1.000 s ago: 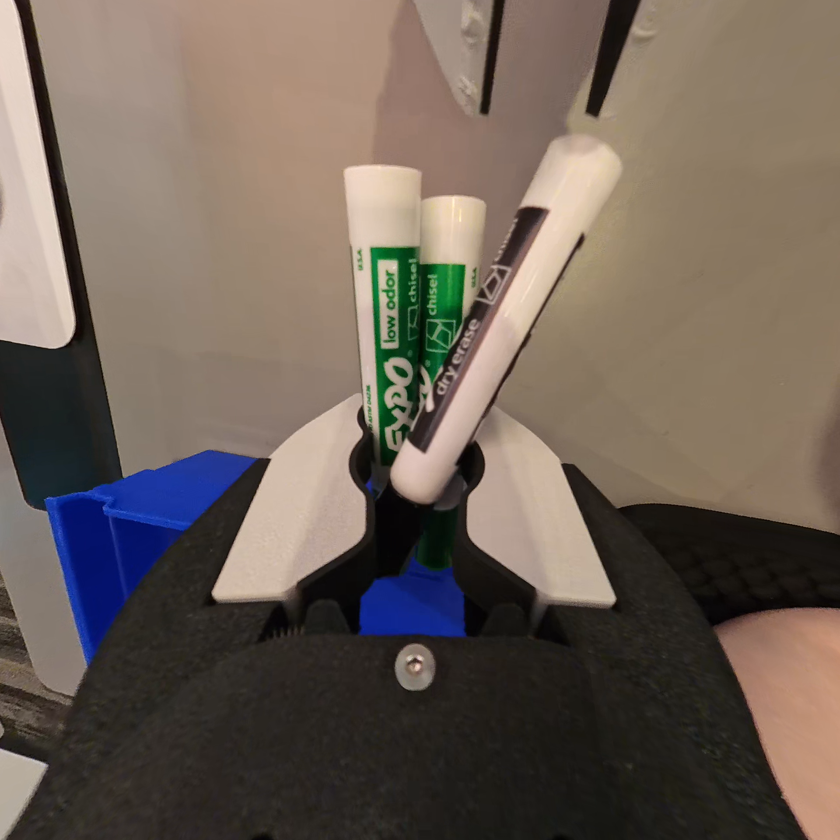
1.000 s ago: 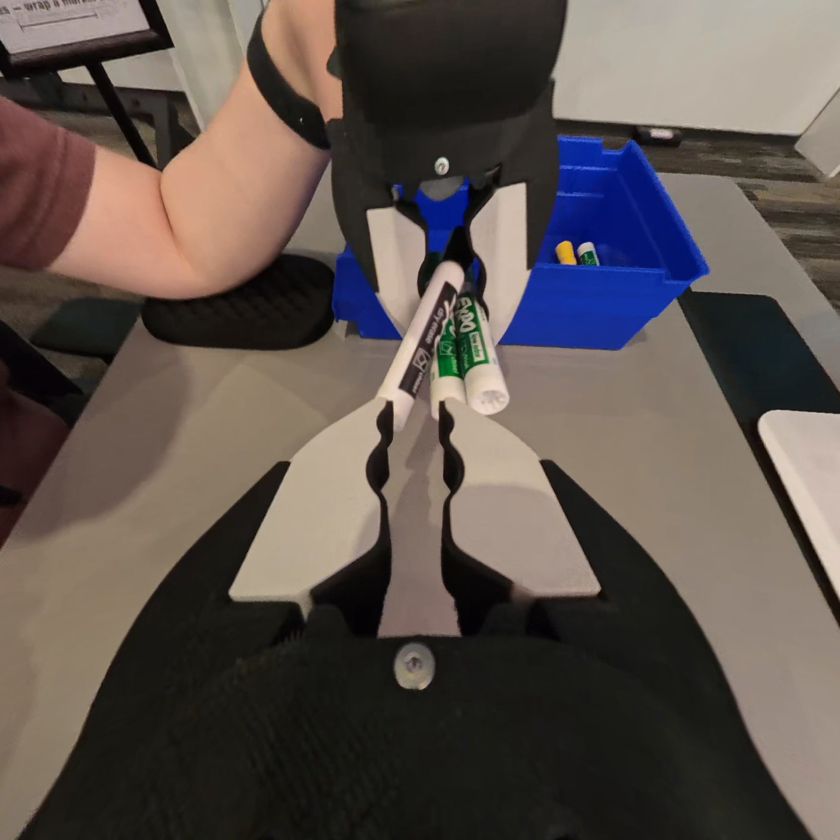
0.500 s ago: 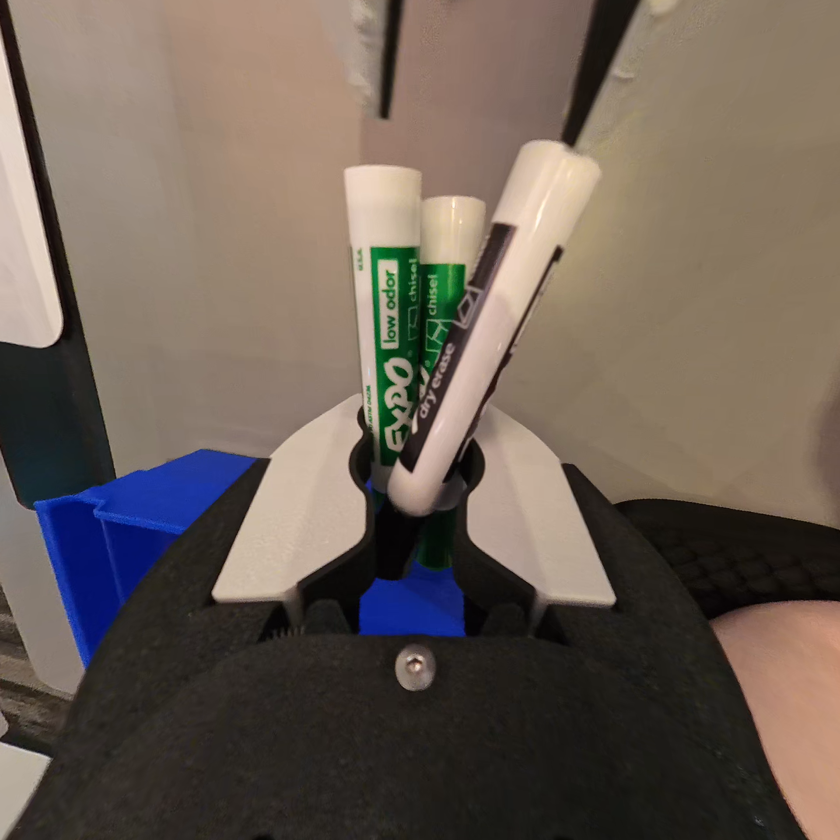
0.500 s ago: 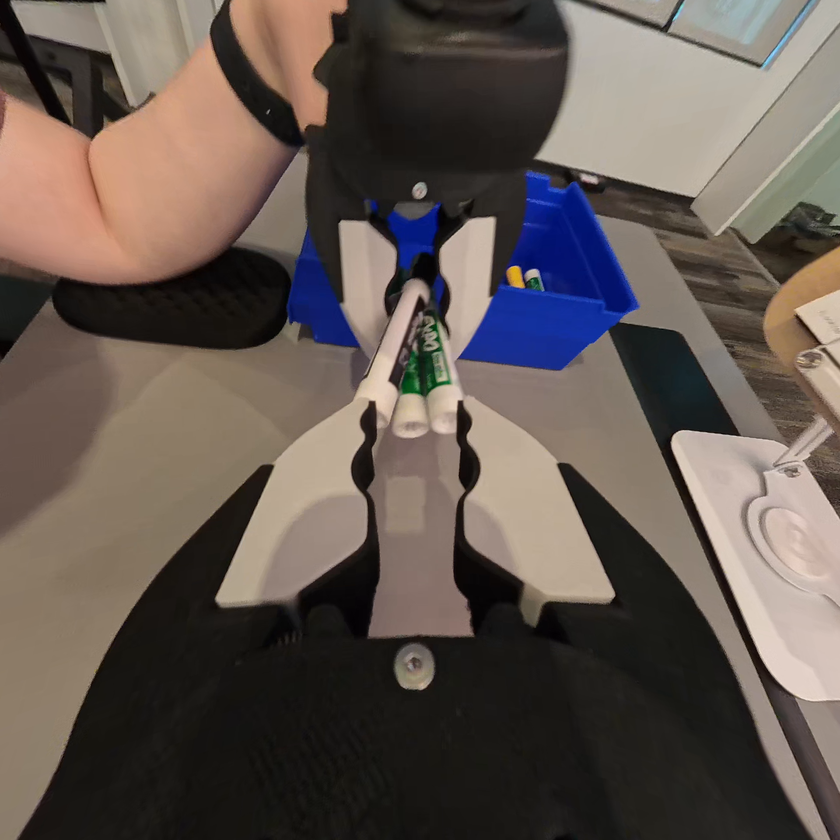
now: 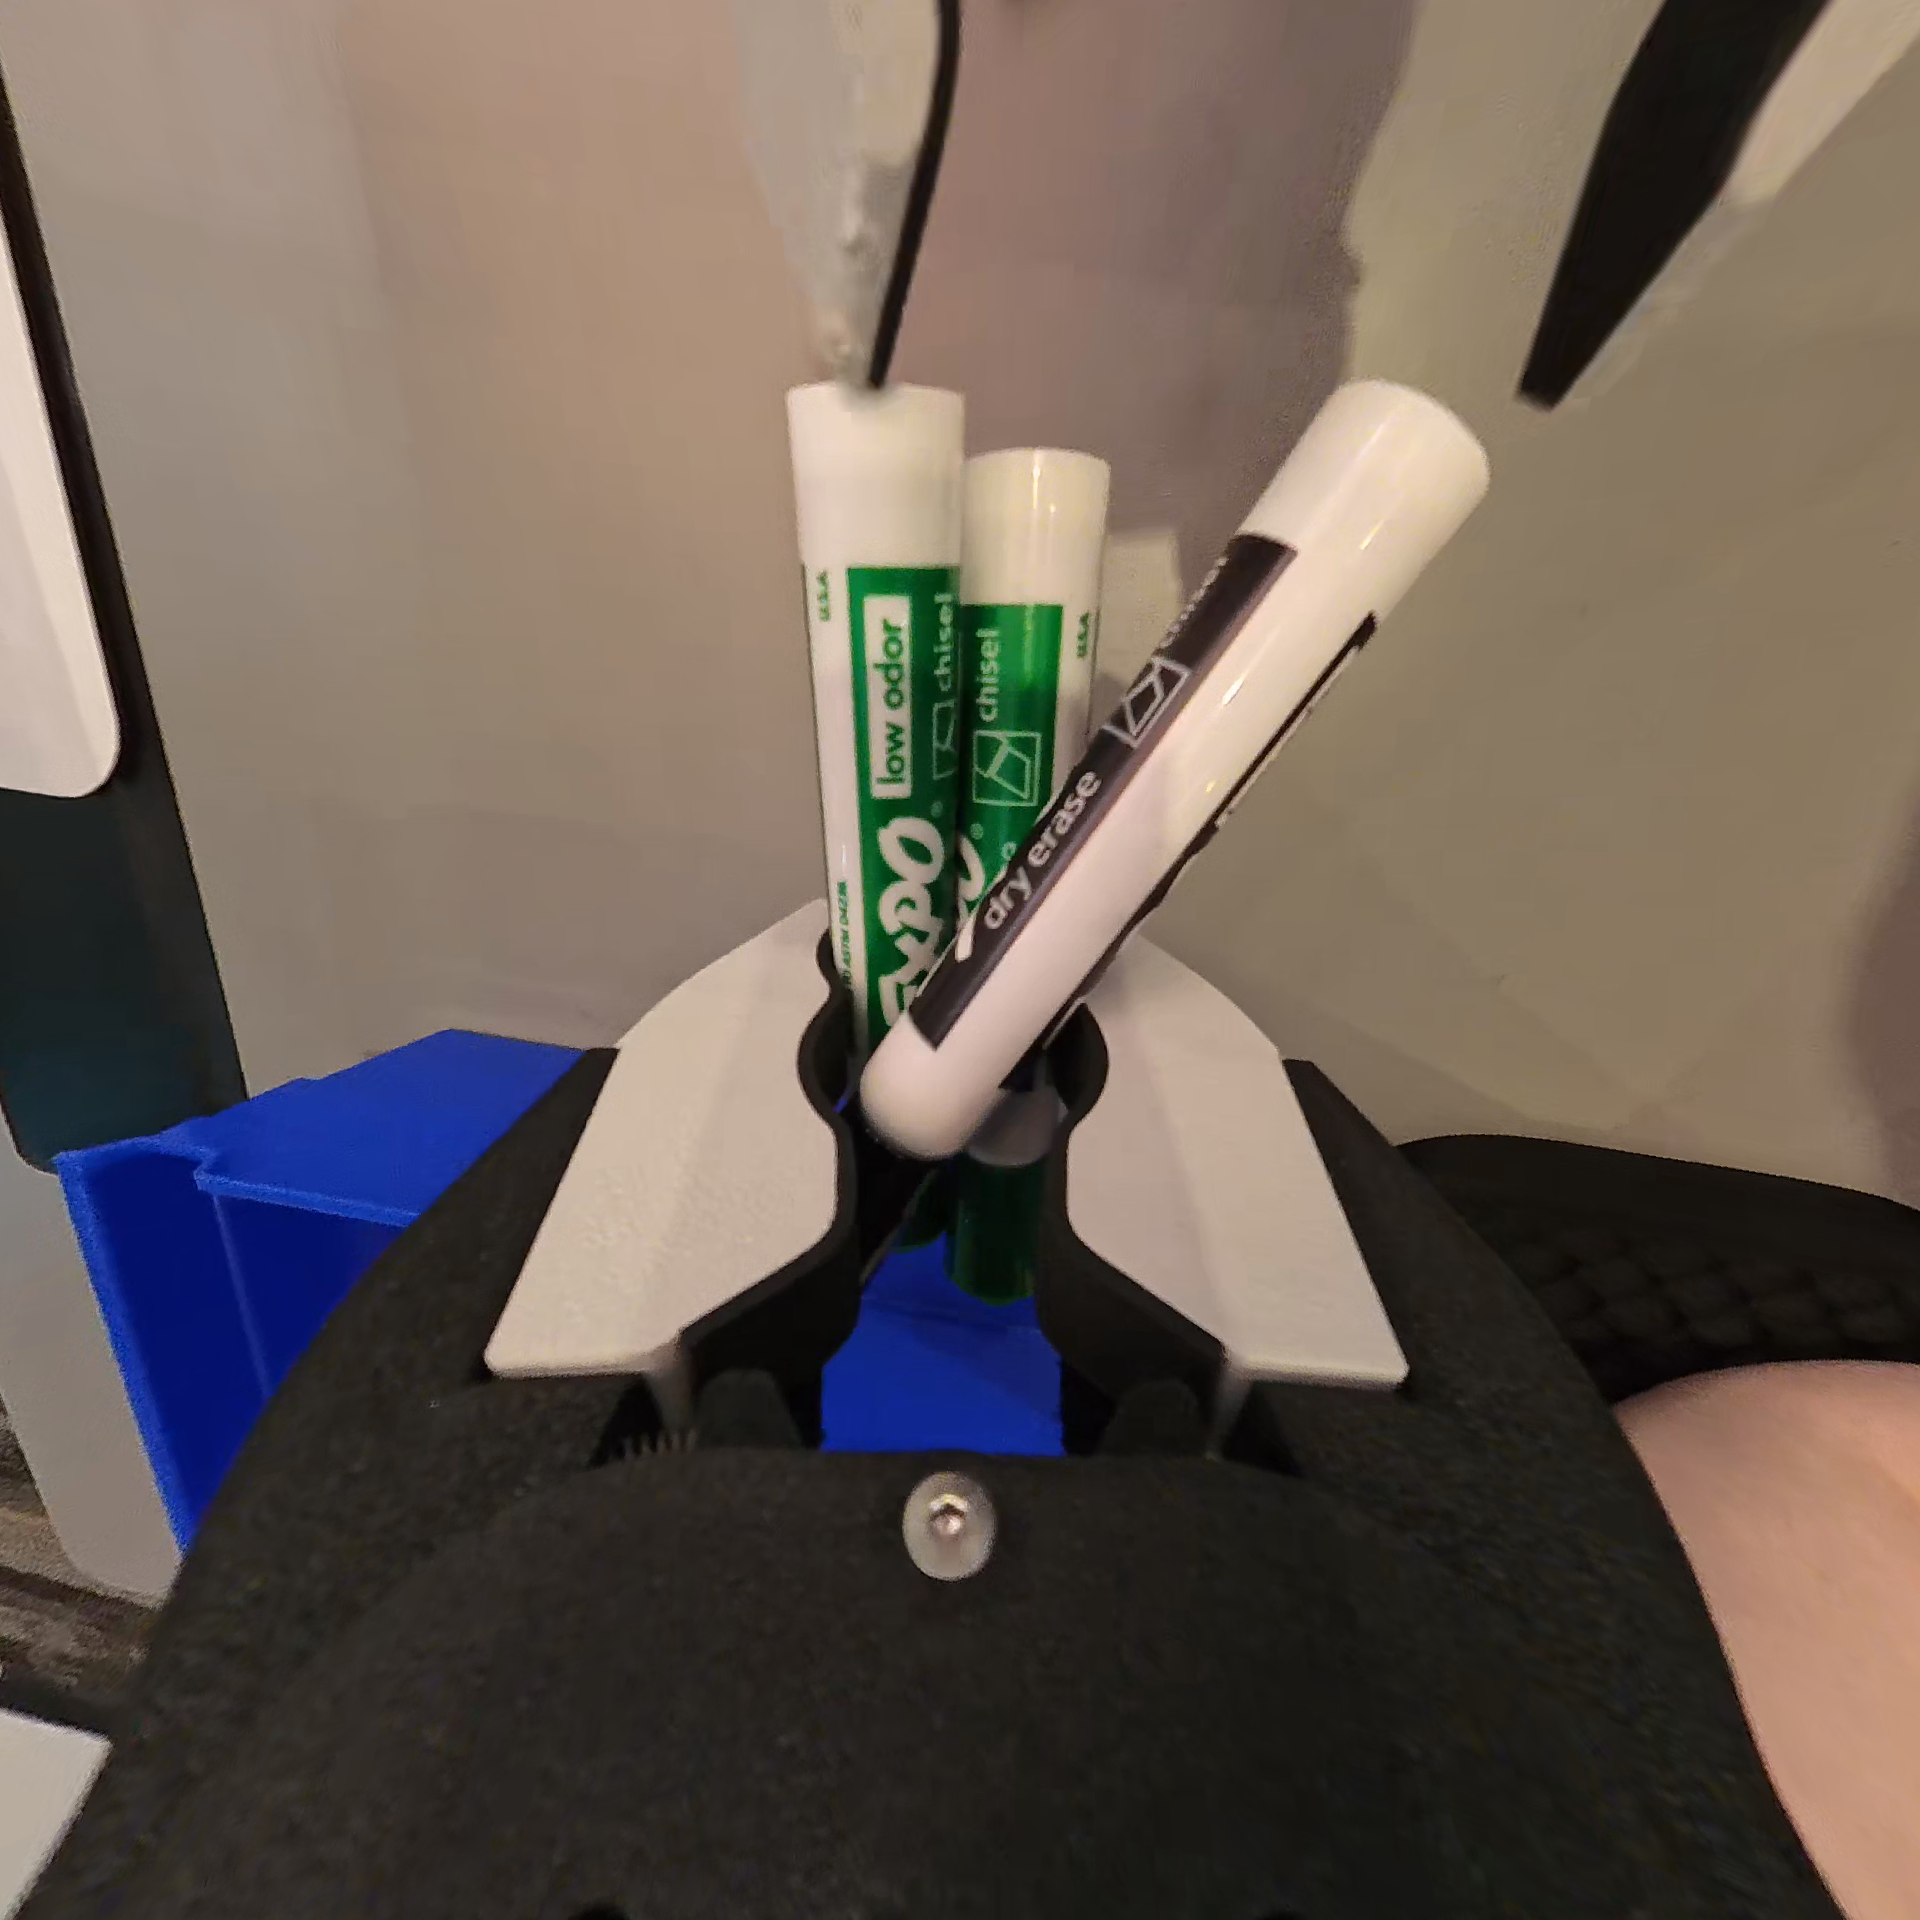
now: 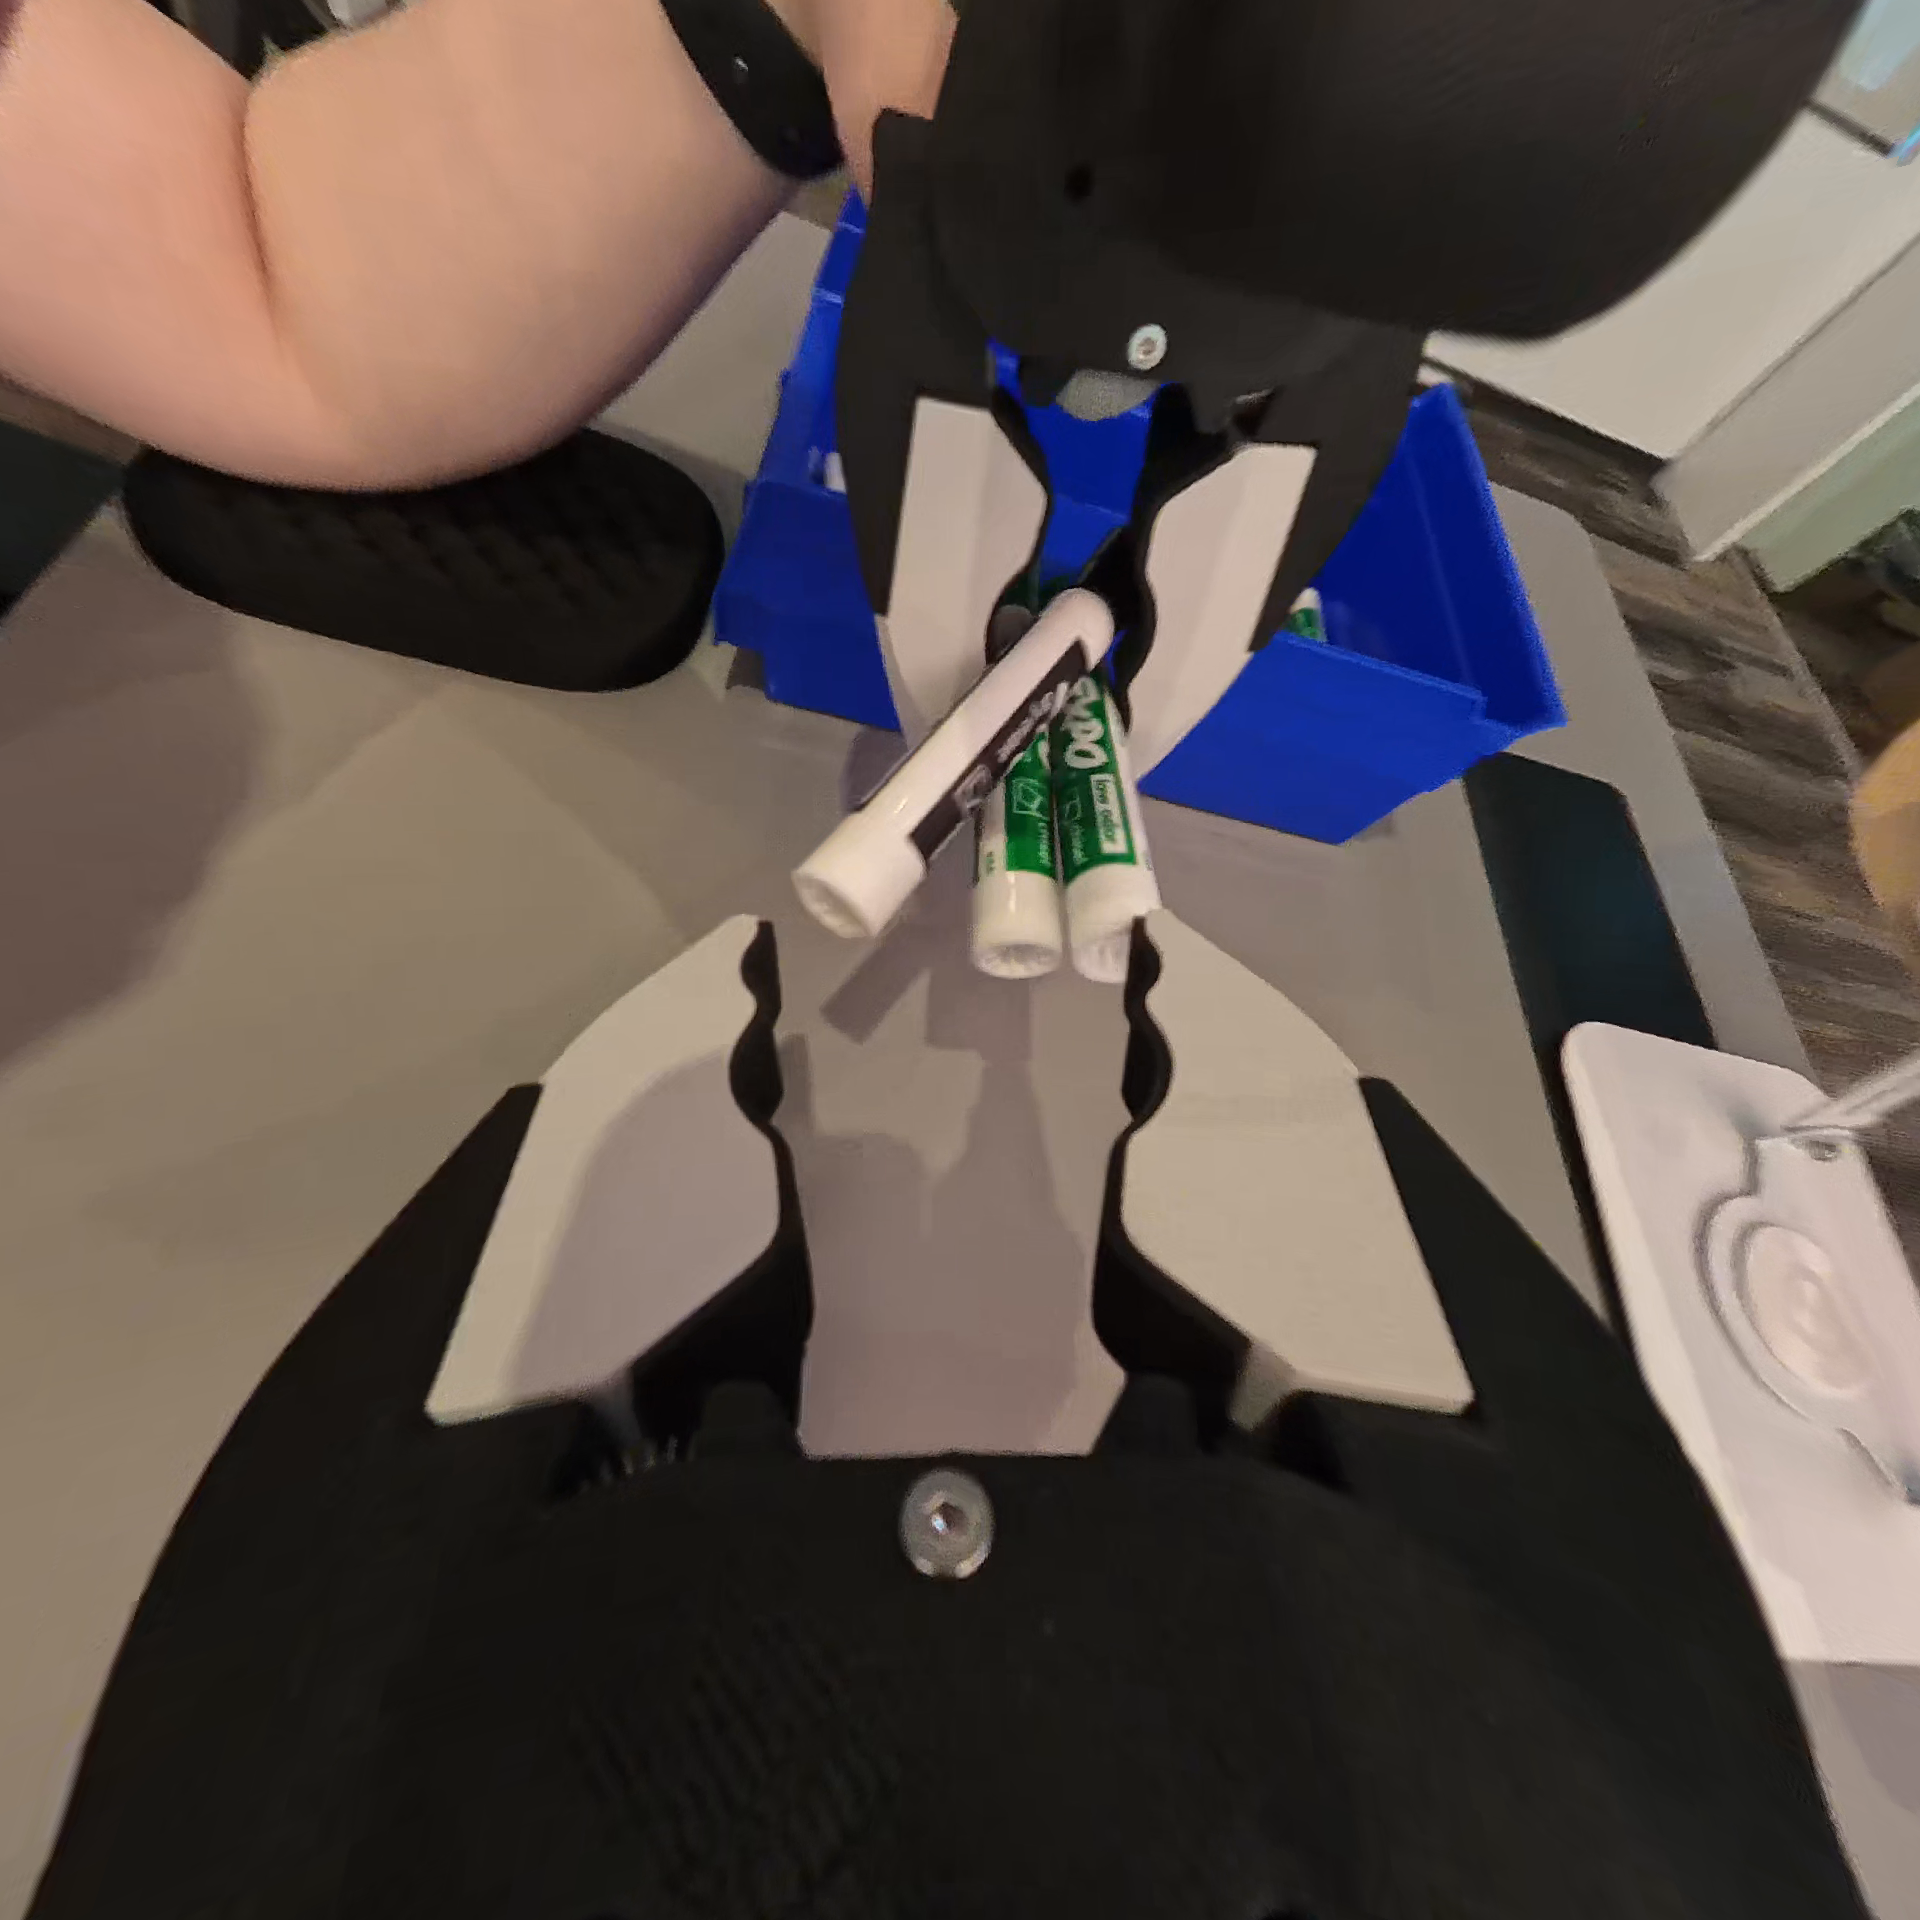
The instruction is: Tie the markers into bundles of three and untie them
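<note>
My left gripper (image 5: pixel 956 971) is shut on three markers by their cap ends. Two green markers (image 5: pixel 883 675) stand side by side and a black marker (image 5: pixel 1195 758) leans out to the right across them. In the right wrist view the left gripper (image 6: pixel 1070 623) hangs above the table and the black marker (image 6: pixel 935 769) splays left of the green markers (image 6: pixel 1081 821). My right gripper (image 6: pixel 945 935) is open and empty, its tips on either side of the markers' free ends. Its fingers (image 5: pixel 873 208) show at the top of the left wrist view, one touching a green marker's end.
A blue bin (image 6: pixel 1351 748) with a few more markers stands behind the left gripper on the grey table (image 6: pixel 312 935); it also shows in the left wrist view (image 5: pixel 260 1247). A black padded rest (image 6: pixel 416 561) lies under the person's forearm (image 6: pixel 364 260). A white tray (image 6: pixel 1714 1299) sits at right. My right fingertips sit around 8 cm from my left ones.
My right gripper has opened wider and come closer to the markers' free ends. The black marker has swung further away from the two green ones. The left gripper keeps its hold.
</note>
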A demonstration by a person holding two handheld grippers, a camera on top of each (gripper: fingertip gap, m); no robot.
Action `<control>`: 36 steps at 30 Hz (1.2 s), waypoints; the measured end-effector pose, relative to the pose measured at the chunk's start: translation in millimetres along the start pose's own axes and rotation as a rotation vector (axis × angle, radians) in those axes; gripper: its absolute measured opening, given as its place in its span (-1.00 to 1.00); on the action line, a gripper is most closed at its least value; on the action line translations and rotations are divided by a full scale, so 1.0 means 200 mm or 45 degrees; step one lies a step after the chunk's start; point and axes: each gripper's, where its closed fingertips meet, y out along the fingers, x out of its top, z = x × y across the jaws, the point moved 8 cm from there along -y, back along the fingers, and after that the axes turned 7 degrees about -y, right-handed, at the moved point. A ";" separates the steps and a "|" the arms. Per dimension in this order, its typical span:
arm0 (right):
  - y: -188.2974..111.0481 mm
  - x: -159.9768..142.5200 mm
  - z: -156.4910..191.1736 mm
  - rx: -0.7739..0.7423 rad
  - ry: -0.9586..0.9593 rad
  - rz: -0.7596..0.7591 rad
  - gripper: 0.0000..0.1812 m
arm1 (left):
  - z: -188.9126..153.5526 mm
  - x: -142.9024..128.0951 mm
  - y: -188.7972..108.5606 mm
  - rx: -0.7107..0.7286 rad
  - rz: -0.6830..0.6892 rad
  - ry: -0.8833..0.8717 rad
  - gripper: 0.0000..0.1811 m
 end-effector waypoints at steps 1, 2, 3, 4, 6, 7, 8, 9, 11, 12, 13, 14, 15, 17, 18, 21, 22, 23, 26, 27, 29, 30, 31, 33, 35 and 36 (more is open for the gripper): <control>0.01 0.00 0.00 -0.037 -0.018 0.013 -0.31 | 0.00 -0.01 0.00 0.011 0.022 -0.004 -0.59; 0.02 0.01 0.00 -0.055 -0.024 0.013 -0.32 | 0.00 -0.01 0.01 0.011 0.027 -0.002 -0.59; 0.03 0.01 0.00 -0.051 -0.017 0.001 -0.33 | 0.00 -0.01 0.01 0.001 0.021 0.002 -0.59; 0.02 0.02 0.00 -0.053 -0.006 -0.016 -0.32 | 0.00 0.00 0.01 -0.004 0.014 0.006 -0.59; 0.00 0.02 -0.03 -0.116 0.011 -0.036 -0.33 | 0.00 0.00 0.01 -0.003 0.018 0.004 -0.59; -0.01 0.02 -0.04 -0.142 0.021 -0.051 -0.34 | -0.01 0.00 0.00 -0.005 0.015 0.004 -0.60; -0.02 0.02 -0.05 -0.169 0.031 -0.073 -0.35 | -0.01 0.00 0.00 -0.006 0.013 0.003 -0.60; -0.04 0.02 -0.06 -0.189 0.043 -0.092 -0.35 | -0.01 0.00 0.00 -0.007 0.010 0.005 -0.60; -0.05 0.01 -0.08 -0.223 0.077 -0.095 -0.39 | -0.02 0.00 0.00 -0.017 0.008 0.016 -0.59; -0.05 0.00 -0.10 -0.260 0.093 -0.081 -0.40 | -0.02 0.01 0.00 -0.020 0.011 0.023 -0.60; -0.05 0.00 -0.11 -0.278 0.104 -0.071 -0.40 | -0.03 0.01 0.01 -0.022 0.016 0.026 -0.60; -0.05 -0.01 -0.11 -0.267 0.111 -0.072 -0.40 | -0.03 0.01 0.01 -0.021 0.019 0.029 -0.60; -0.05 -0.01 -0.10 -0.251 0.113 -0.075 -0.39 | -0.03 0.01 0.01 -0.023 0.021 0.030 -0.59; -0.05 0.00 -0.09 -0.237 0.096 -0.081 -0.39 | -0.03 0.01 0.01 -0.023 0.022 0.025 -0.59; -0.05 0.00 -0.09 -0.226 0.085 -0.086 -0.39 | -0.02 0.00 0.01 -0.024 0.023 0.018 -0.60; -0.05 0.01 -0.07 -0.201 0.065 -0.099 -0.36 | -0.01 -0.01 0.01 -0.020 0.025 -0.002 -0.60; -0.05 0.01 -0.07 -0.199 0.062 -0.099 -0.36 | -0.01 -0.01 0.01 -0.018 0.026 -0.005 -0.59; -0.05 0.01 -0.08 -0.212 0.054 -0.076 -0.36 | -0.01 -0.01 0.01 -0.021 0.026 -0.005 -0.60; -0.12 -0.05 -0.11 -0.258 0.031 0.108 -0.40 | -0.01 -0.02 0.01 -0.017 0.040 0.000 -0.60; -0.16 -0.09 -0.12 -0.231 0.079 0.201 -0.50 | 0.00 -0.02 0.02 -0.012 0.051 -0.005 -0.60; -0.24 -0.18 -0.11 -0.075 0.243 0.328 -0.59 | 0.00 -0.03 0.02 -0.008 0.065 -0.011 -0.59; -0.27 -0.22 -0.09 0.015 0.333 0.386 -0.62 | 0.00 -0.03 0.02 -0.009 0.066 -0.014 -0.59; -0.29 -0.27 -0.07 0.076 0.393 0.463 -0.66 | 0.00 -0.04 0.02 -0.011 0.065 -0.017 -0.60; -0.29 -0.36 -0.04 0.125 0.415 0.662 -0.72 | 0.00 -0.04 0.01 -0.012 0.071 -0.017 -0.59; -0.24 -0.44 0.00 0.191 0.428 0.866 -0.72 | 0.01 -0.05 0.01 -0.009 0.075 -0.023 -0.59; -0.21 -0.47 0.02 0.235 0.451 0.939 -0.72 | 0.01 -0.05 0.01 -0.008 0.075 -0.029 -0.59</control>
